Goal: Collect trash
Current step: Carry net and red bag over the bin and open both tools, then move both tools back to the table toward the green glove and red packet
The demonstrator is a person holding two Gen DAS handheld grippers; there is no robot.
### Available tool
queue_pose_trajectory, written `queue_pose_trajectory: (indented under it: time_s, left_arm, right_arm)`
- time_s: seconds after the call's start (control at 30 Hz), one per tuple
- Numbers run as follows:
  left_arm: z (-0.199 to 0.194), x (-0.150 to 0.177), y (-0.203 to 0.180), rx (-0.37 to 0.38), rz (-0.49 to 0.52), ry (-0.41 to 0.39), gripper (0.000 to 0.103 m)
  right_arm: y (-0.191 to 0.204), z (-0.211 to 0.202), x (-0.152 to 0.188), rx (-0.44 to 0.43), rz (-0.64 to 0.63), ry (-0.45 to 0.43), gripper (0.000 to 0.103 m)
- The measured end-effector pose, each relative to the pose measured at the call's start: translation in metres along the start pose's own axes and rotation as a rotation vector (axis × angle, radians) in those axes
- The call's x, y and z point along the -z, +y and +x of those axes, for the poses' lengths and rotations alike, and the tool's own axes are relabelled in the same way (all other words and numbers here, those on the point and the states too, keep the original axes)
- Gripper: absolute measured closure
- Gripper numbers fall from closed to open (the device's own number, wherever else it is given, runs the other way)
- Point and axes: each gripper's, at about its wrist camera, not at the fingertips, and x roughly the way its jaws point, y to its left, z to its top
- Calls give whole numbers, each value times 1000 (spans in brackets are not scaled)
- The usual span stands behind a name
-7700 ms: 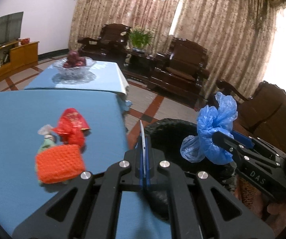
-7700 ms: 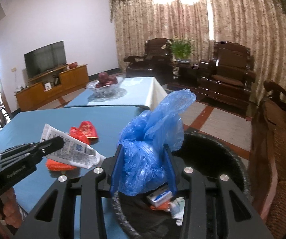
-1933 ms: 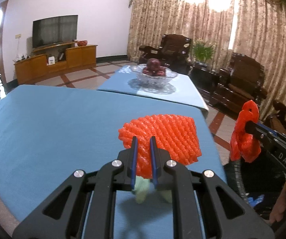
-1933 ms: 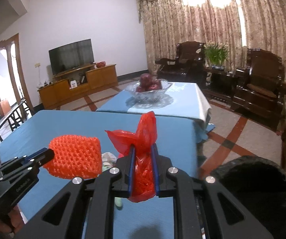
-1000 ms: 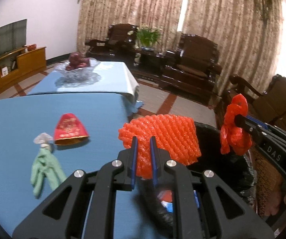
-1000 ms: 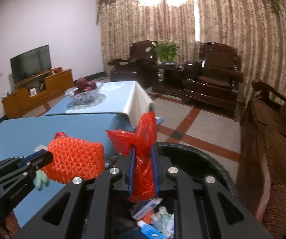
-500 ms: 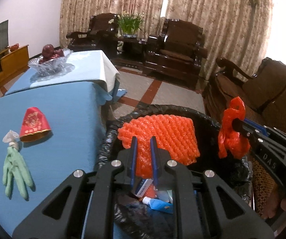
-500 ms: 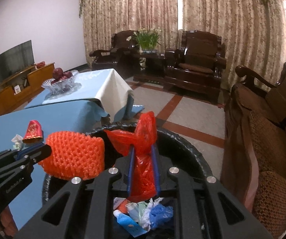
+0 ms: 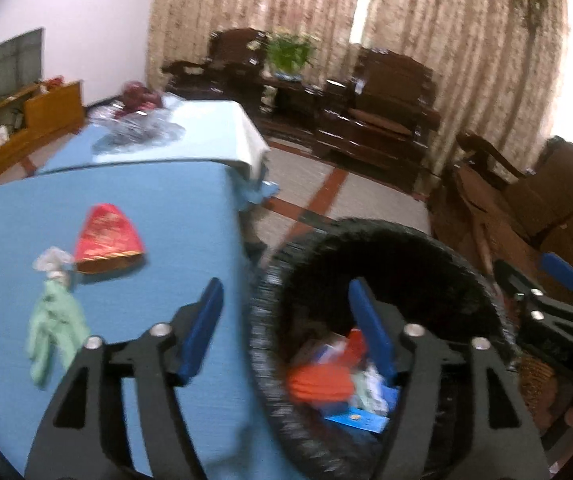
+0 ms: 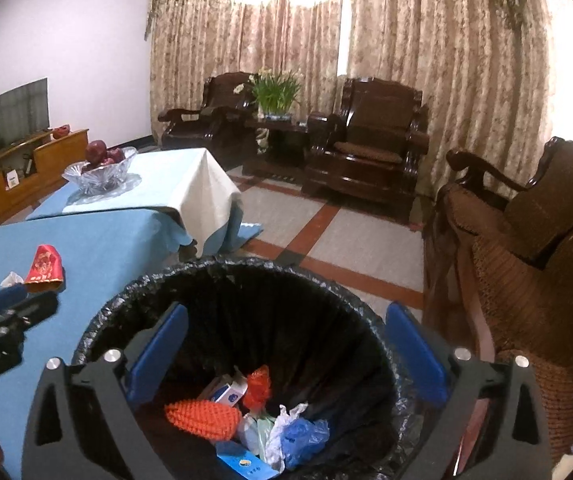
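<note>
Both tongs, left [image 9: 282, 326] and right [image 10: 282, 354], gaped empty above the bin [image 10: 326, 292]; the orange foam net [image 10: 202, 418] and red bag [image 10: 258, 390] lay inside, below them.

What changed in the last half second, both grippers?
Both let go: left gripper dropped the orange foam net and right gripper the red plastic bag; both now lie in the trash bin. Both grippers are open. The red pouch and green glove stayed on the blue table.
</note>
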Motion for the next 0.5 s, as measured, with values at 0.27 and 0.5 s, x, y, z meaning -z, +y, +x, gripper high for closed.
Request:
queue_pose_trajectory:
  time_s: [0.27, 0.5]
  left_arm:
    - [-43, -2, 68, -162, -37, -74, 18]
    - [-68, 5, 133, -298, -83, -85, 18]
  right_arm:
    - [49, -7, -4, -118, -6, 0, 6]
    - [112, -13, -7, -239, -45, -14, 6]
